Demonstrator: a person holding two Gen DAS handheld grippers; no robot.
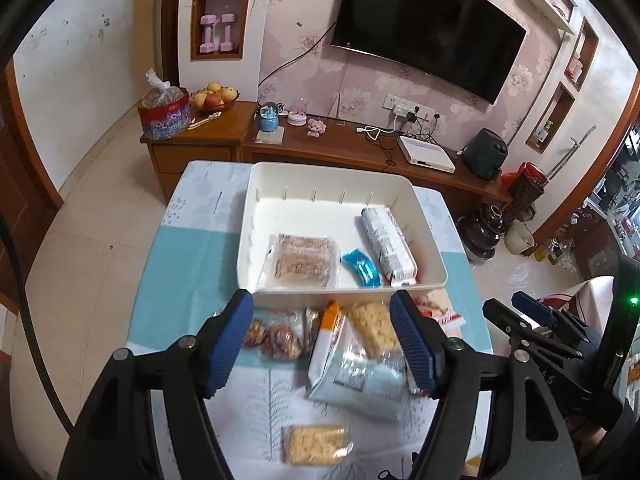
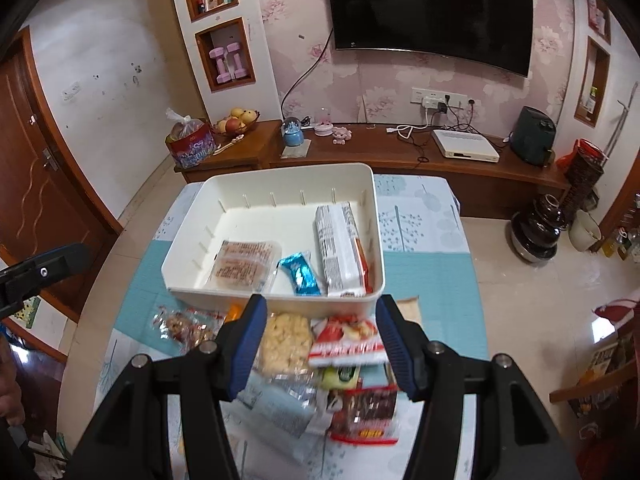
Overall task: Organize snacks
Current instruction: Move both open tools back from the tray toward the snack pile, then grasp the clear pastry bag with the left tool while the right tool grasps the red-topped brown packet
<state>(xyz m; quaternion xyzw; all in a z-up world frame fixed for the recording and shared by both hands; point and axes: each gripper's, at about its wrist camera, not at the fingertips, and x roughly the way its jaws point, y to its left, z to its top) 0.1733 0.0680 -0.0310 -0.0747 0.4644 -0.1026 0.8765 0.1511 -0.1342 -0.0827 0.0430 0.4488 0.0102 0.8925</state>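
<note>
A white bin [image 1: 276, 184] [image 2: 224, 188] stands on the table and holds a clear biscuit pack [image 1: 302, 262], a blue wrapper [image 1: 362, 268] and a long white pack [image 1: 386, 242]. My left gripper [image 1: 322, 342] is open above loose snacks in front of the bin: a light blue bag [image 1: 360, 384], a yellow cracker pack [image 1: 372, 328] and a nut snack pack [image 1: 276, 338]. My right gripper [image 2: 320, 344] is open above a red-and-white pack [image 2: 348, 340], a yellow cracker pack [image 2: 286, 342] and a red pack [image 2: 366, 412]. Both grippers are empty.
Another cracker pack [image 1: 316, 442] lies near the table's front edge. The table has a teal and white floral cloth [image 1: 188, 264]. Behind it stands a wooden TV cabinet [image 1: 332, 144] with a fruit bowl [image 1: 214, 96]. The right gripper's tip [image 1: 532, 312] shows at the right of the left wrist view.
</note>
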